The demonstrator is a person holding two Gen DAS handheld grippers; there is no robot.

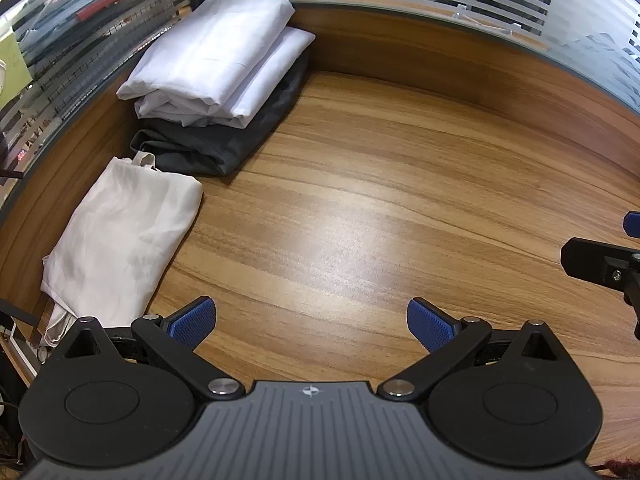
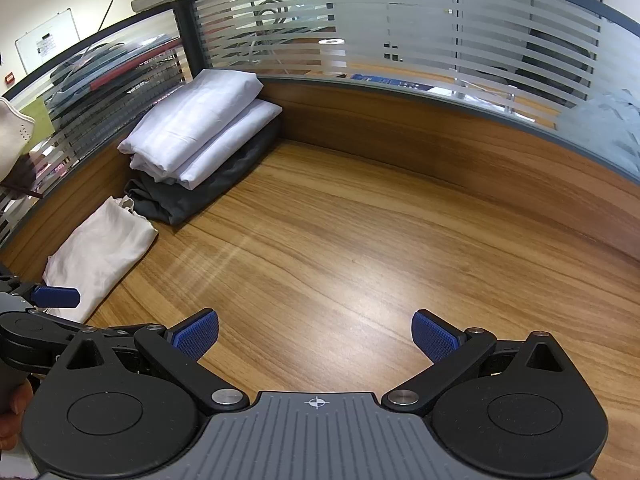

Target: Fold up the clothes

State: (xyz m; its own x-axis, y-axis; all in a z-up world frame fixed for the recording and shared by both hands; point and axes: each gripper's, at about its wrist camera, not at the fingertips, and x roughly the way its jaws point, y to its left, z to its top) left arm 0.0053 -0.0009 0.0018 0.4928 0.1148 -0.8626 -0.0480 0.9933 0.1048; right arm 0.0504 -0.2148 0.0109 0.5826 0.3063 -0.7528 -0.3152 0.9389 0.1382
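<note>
Cream folded garment [image 1: 120, 240] lies near left on wooden desk [image 1: 360, 208], beside partition. Far left corner: stack of white folded cloths [image 1: 216, 68] atop dark grey folded garment [image 1: 224, 136]. Left gripper [image 1: 311, 322] over bare desk centre, blue pads spread wide, holding nothing. Right gripper [image 2: 315, 334] likewise spread wide, empty, over bare wood.

Folded stack [image 1: 216, 68] behind bag [image 1: 120, 236], desk's [image 1: 360, 220] left side.
</note>
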